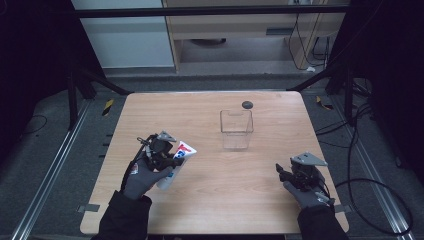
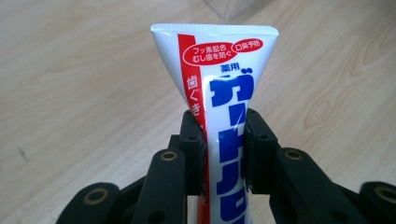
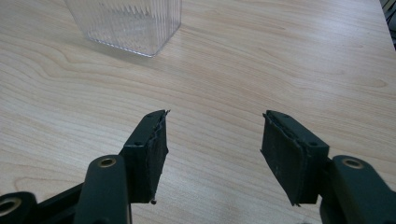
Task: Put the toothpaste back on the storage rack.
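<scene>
A white toothpaste tube (image 2: 224,93) with a red stripe and blue lettering is clamped between the jaws of my left gripper (image 2: 224,135), its flat crimped end pointing away from the hand. In the high view the same tube (image 1: 177,162) sits lifted above the table's left front part, with my left gripper (image 1: 167,156) shut on its middle. A clear ribbed plastic container (image 1: 236,129) stands upright near the table's centre. My right gripper (image 1: 281,172) hovers low at the front right, and its jaws (image 3: 212,140) stand apart with nothing between them.
A small dark round object (image 1: 247,104) lies behind the container near the far edge. The wooden table (image 1: 210,200) has bare surface between my two hands. The container's corner (image 3: 135,28) is ahead and left of my right gripper.
</scene>
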Demonstrator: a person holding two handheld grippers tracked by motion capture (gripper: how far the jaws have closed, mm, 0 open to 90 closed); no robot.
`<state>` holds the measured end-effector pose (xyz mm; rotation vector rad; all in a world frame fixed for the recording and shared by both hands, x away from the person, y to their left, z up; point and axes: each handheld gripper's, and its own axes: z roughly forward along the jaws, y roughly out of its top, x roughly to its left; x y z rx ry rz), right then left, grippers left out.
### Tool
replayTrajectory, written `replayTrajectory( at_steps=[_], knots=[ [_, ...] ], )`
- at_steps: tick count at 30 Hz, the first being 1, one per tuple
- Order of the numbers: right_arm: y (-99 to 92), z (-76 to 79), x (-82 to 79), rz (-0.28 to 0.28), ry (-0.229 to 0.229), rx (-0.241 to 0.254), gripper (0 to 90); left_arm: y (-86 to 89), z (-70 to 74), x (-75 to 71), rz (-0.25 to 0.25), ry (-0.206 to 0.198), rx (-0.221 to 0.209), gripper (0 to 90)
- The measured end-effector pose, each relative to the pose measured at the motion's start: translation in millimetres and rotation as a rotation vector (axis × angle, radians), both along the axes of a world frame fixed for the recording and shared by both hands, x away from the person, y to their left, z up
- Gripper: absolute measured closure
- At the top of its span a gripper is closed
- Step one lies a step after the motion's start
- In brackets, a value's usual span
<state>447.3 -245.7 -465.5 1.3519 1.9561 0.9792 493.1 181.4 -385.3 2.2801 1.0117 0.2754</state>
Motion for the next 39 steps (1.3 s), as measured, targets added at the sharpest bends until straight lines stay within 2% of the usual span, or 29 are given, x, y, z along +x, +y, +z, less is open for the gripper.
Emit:
replayTrajectory(
  at_steps=[5,8,10,16,18,22,26,30,34,39],
  knots=[
    [0.5,0.1,-0.2,-0.004,-0.007,-0.004,40.2,0.8,9.3,0.8,0.044,-0.097,-0.042,72.2],
    [1.0,0.3,-0.1,-0.008,-0.011,-0.003,40.1,1.3,15.3,2.5,0.058,-0.162,-0.097,72.3],
    [0.8,0.4,0.0,-0.008,-0.016,-0.004,40.0,1.4,19.5,3.8,0.065,-0.200,-0.116,72.2],
    [1.1,-0.2,0.3,-0.008,-0.022,-0.007,39.9,1.3,26.1,10.1,0.121,-0.288,-0.147,72.2],
    [1.6,-0.2,0.4,-0.008,-0.022,-0.007,39.9,0.3,26.7,14.4,0.136,-0.311,-0.172,72.2],
    [1.9,-0.3,0.7,-0.006,-0.024,-0.009,39.8,-2.8,27.4,25.4,0.163,-0.328,-0.203,72.2],
    [2.4,-1.0,1.2,-0.005,-0.020,-0.011,39.8,-7.7,28.7,34.3,0.178,-0.360,-0.218,72.3],
    [2.4,-1.1,1.3,-0.005,-0.019,-0.009,39.7,-12.2,32.2,42.9,0.204,-0.386,-0.277,72.3],
    [2.1,-1.2,1.4,-0.003,-0.023,-0.015,39.7,-22.2,36.2,50.7,0.218,-0.427,-0.304,72.3],
    [2.0,-2.0,1.9,-0.003,-0.025,-0.015,39.6,-32.2,38.8,58.7,0.232,-0.443,-0.352,72.3]
  ],
)
